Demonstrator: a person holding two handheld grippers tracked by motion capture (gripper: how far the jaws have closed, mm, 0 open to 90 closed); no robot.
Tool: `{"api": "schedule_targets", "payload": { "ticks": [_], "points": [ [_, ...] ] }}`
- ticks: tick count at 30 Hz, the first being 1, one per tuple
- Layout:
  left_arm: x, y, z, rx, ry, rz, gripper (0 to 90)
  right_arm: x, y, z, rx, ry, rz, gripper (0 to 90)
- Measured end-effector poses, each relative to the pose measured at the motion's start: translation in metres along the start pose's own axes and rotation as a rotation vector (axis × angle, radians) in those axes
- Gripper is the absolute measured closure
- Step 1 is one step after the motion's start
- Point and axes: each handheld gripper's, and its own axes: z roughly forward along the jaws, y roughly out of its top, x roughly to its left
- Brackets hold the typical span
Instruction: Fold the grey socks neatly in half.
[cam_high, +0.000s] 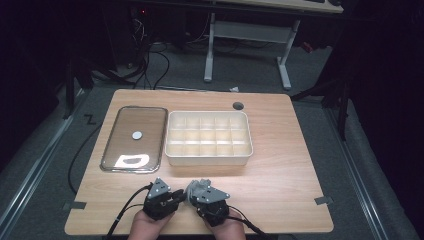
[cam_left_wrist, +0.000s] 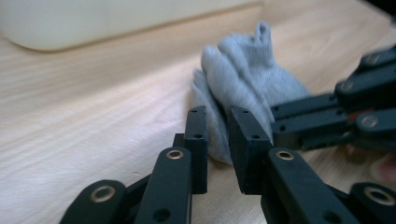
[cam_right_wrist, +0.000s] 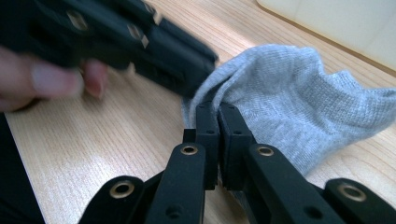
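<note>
My right gripper (cam_right_wrist: 218, 112) pinches the soft, light sock (cam_right_wrist: 299, 107) near the table's (cam_high: 280, 190) front edge, my left gripper (cam_left_wrist: 218, 122) seemingly parted; I'd grab a thick fold.

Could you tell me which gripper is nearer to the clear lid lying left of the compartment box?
Left. The left gripper sits just below the clear lid's near right corner; the right gripper is farther right, pinching the grey sock.
</note>
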Motion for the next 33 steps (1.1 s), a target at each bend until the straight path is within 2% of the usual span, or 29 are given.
{"api": "schedule_targets", "payload": {
  "ticks": [3,5,9,12,16,20,24,26,27,28,30,31,33],
  "points": [
    [0.004,0.006,-0.011,-0.066,0.021,-0.004,77.7,0.0,0.0,0.0,-0.002,0.002,0.0,89.0],
    [0.001,0.01,-0.019,-0.095,0.029,0.02,81.9,0.0,0.0,0.001,-0.003,0.009,-0.003,88.9],
    [-0.014,0.015,-0.022,-0.112,-0.002,0.07,86.0,0.001,0.001,0.002,-0.005,0.034,-0.01,88.8],
    [-0.025,0.016,-0.016,-0.097,-0.027,0.109,86.9,0.005,0.001,0.003,-0.009,0.048,-0.013,88.6],
    [-0.026,0.02,-0.006,-0.086,-0.042,0.101,87.5,0.009,0.002,0.005,-0.011,0.059,-0.022,88.2],
    [-0.018,0.018,0.003,-0.039,-0.019,0.108,88.9,0.009,0.003,0.006,-0.009,0.062,-0.026,88.1],
    [-0.007,0.012,0.008,-0.016,0.017,0.108,89.2,0.009,0.003,0.007,-0.012,0.07,-0.024,86.5],
    [-0.005,0.01,0.009,-0.003,0.021,0.113,89.3,0.008,0.004,0.006,-0.01,0.077,-0.012,80.4],
    [-0.006,0.009,0.01,-0.001,0.025,0.119,89.3,0.007,0.005,0.006,-0.012,0.096,-0.005,75.7],
    [-0.006,0.008,0.01,0.004,0.027,0.123,89.3,0.006,0.006,0.004,-0.022,0.107,0.015,75.6],
    [-0.006,0.007,0.01,0.01,0.023,0.126,89.2,0.004,0.008,-0.004,-0.065,0.104,0.029,76.2],
    [-0.006,0.006,0.01,0.008,0.024,0.126,89.2,0.003,0.01,-0.01,-0.092,0.089,0.03,77.7],
    [-0.006,0.006,0.01,0.012,0.022,0.13,89.1,0.001,0.012,-0.017,-0.108,0.047,0.026,80.7]
  ]
}}
